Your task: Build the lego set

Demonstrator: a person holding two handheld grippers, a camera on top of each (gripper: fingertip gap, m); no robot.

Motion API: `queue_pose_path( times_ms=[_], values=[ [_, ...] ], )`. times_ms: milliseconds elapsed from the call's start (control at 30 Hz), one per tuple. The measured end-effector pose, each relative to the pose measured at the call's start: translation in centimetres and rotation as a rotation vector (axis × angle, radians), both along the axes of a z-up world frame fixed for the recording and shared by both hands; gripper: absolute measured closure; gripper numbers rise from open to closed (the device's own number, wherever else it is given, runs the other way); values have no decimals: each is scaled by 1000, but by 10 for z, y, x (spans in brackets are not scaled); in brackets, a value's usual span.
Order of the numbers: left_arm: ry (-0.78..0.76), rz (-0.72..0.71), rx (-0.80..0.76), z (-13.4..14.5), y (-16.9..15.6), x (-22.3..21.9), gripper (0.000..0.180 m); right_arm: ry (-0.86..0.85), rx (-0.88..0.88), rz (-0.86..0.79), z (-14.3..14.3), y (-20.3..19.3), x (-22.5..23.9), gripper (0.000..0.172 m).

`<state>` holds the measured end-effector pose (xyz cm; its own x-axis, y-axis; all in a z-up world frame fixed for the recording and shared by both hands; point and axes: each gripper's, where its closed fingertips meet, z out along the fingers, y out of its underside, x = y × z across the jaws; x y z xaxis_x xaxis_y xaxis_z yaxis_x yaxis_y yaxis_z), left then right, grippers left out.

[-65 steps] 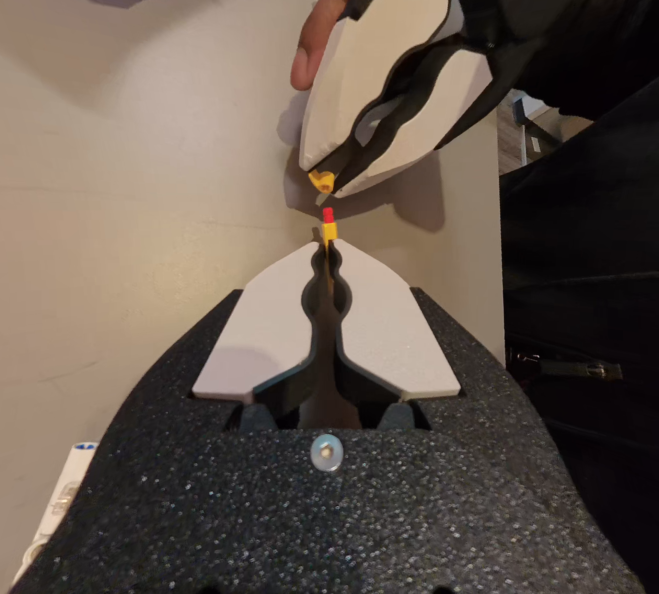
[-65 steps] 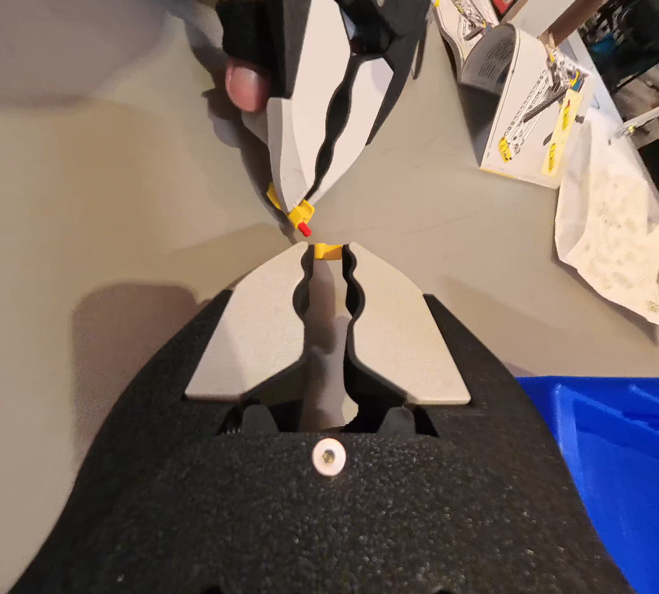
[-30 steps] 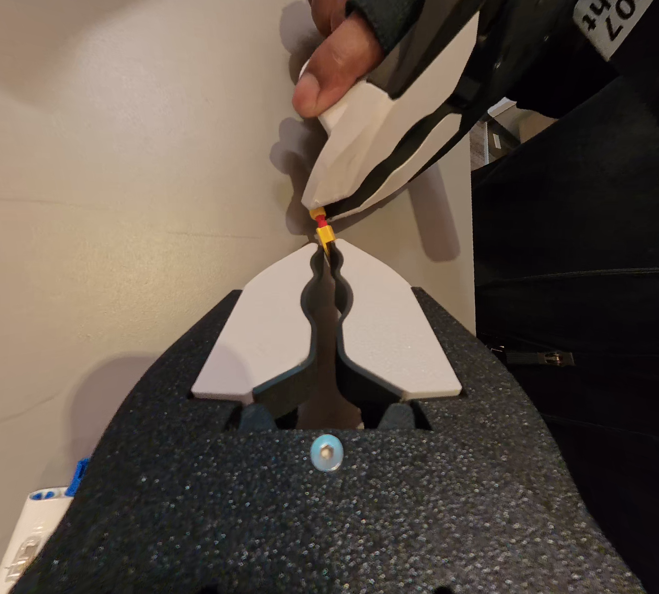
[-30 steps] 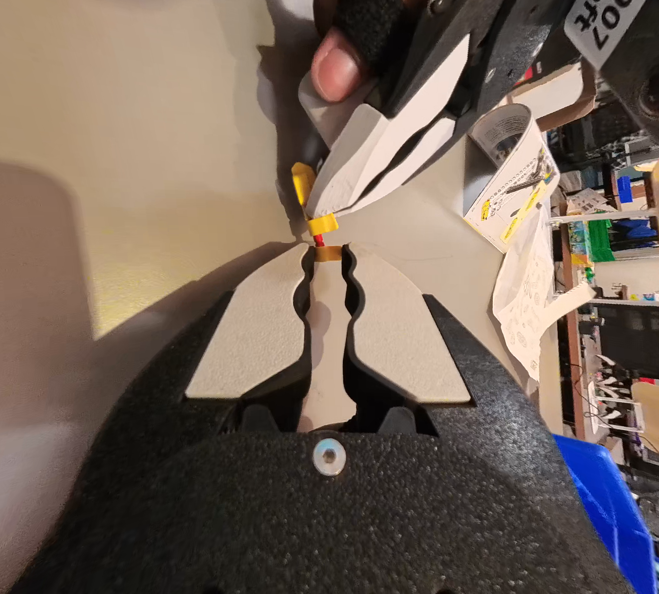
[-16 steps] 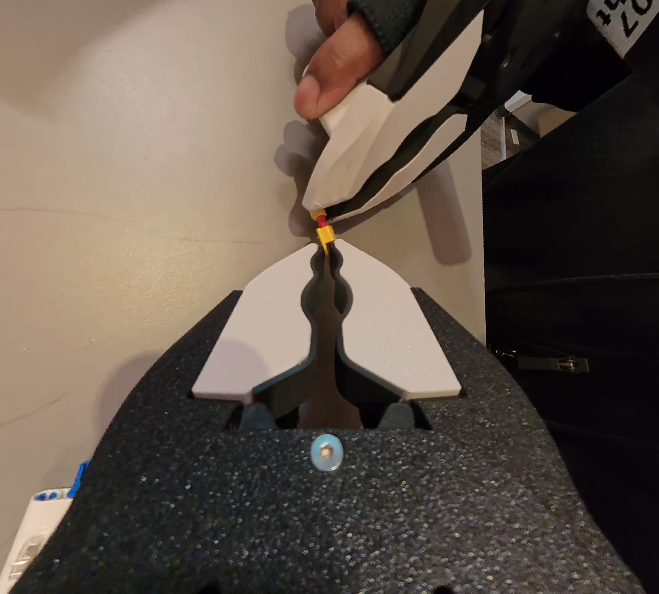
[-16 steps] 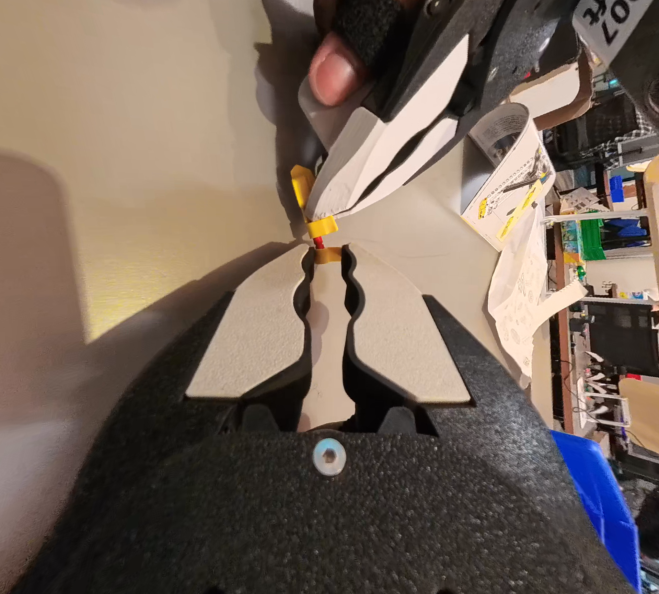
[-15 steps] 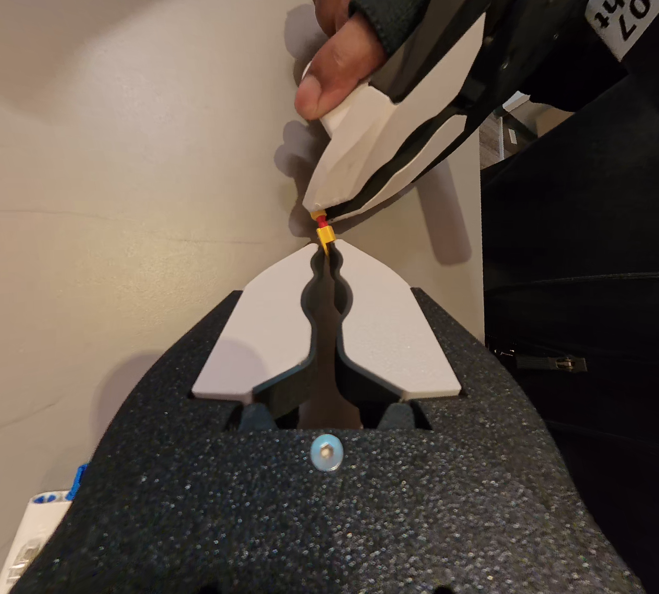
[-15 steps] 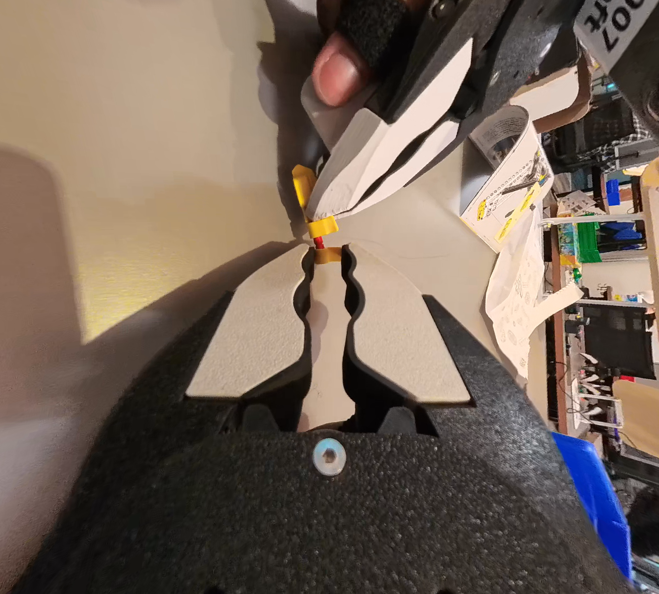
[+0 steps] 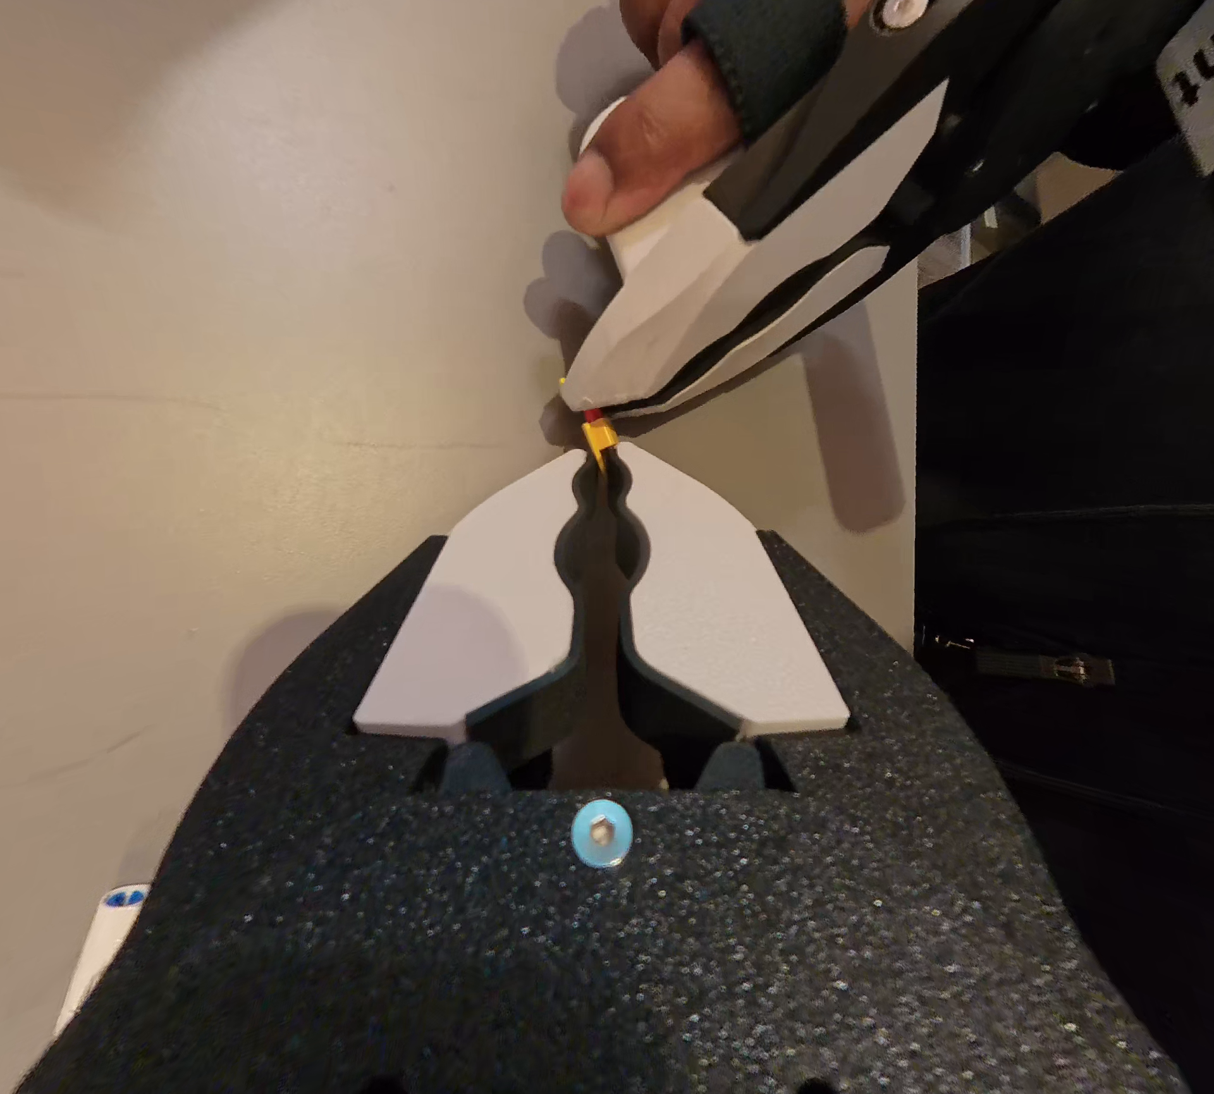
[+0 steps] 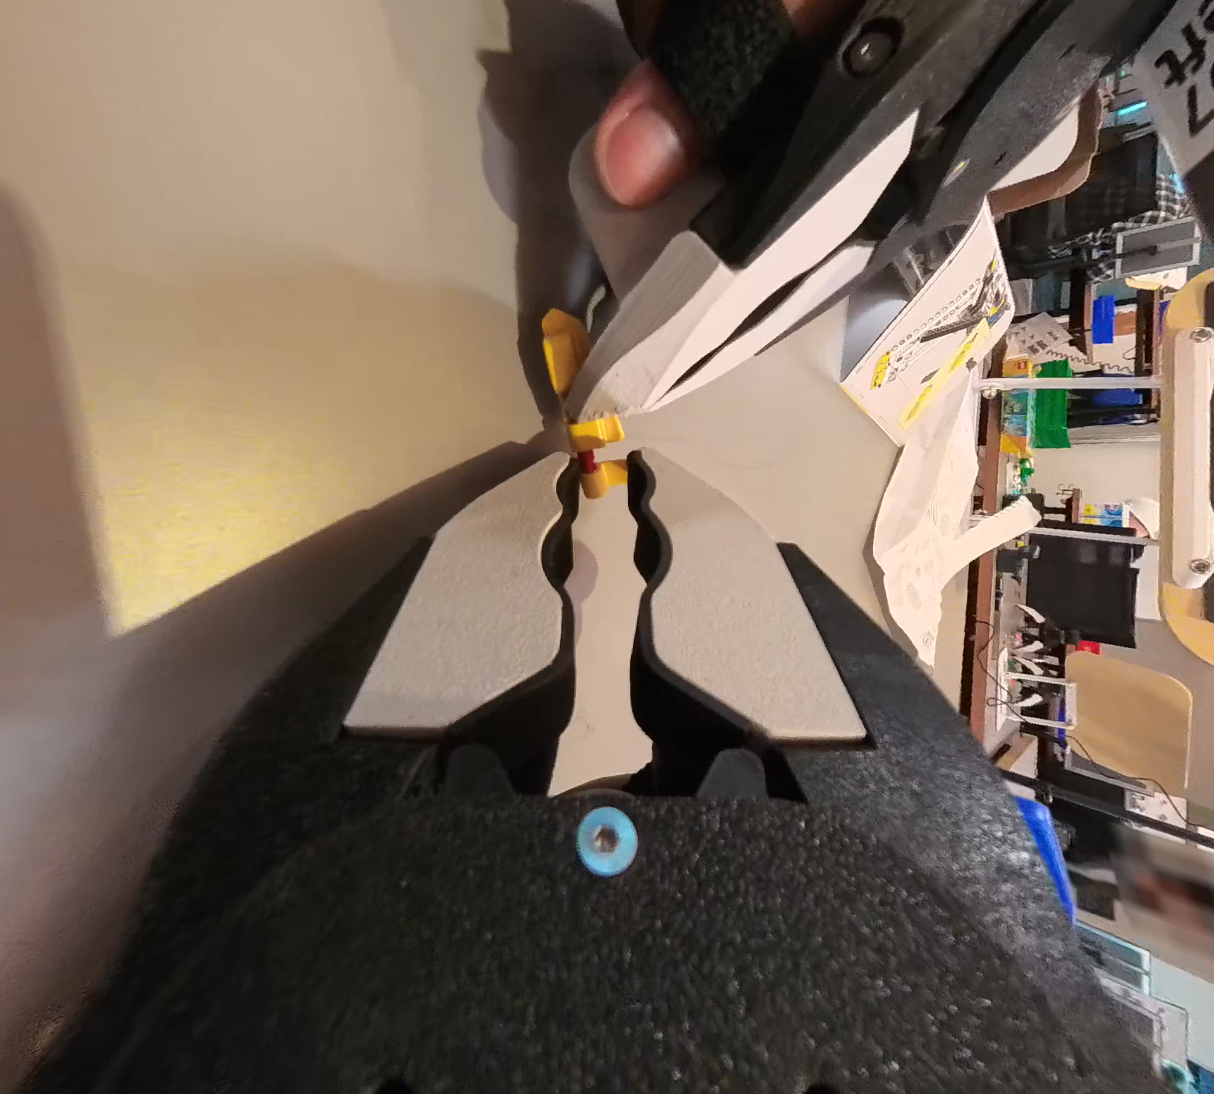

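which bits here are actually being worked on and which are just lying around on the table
In use:
- left gripper, shut on a thin yellow piece
- right gripper, shut on a small yellow piece
- red pin between the two yellow pieces

Lying about:
- printed box on the table
- white plastic bag
- blue bin
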<state>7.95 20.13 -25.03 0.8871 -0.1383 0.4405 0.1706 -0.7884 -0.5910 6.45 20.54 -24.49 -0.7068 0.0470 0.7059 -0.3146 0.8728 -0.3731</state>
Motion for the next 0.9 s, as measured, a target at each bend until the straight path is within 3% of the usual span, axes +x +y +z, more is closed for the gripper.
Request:
queue_pose_path(
  times_ms=[67,200,600,900],
  values=[
    [41,11,-16,-2,0,-4,179,-3,18,-14,-2,-1,0,169],
    [82,45,-16,-3,0,-12,179,-29,-4,-126,-5,1,-9,169],
    [15,65,60,3,-5,-9,179,-156,-202,-128,0,-1,-6,167],
    [-16,207,191,30,-14,-35,178,-177,-273,-278,1,20,-29,171]
  ],
)
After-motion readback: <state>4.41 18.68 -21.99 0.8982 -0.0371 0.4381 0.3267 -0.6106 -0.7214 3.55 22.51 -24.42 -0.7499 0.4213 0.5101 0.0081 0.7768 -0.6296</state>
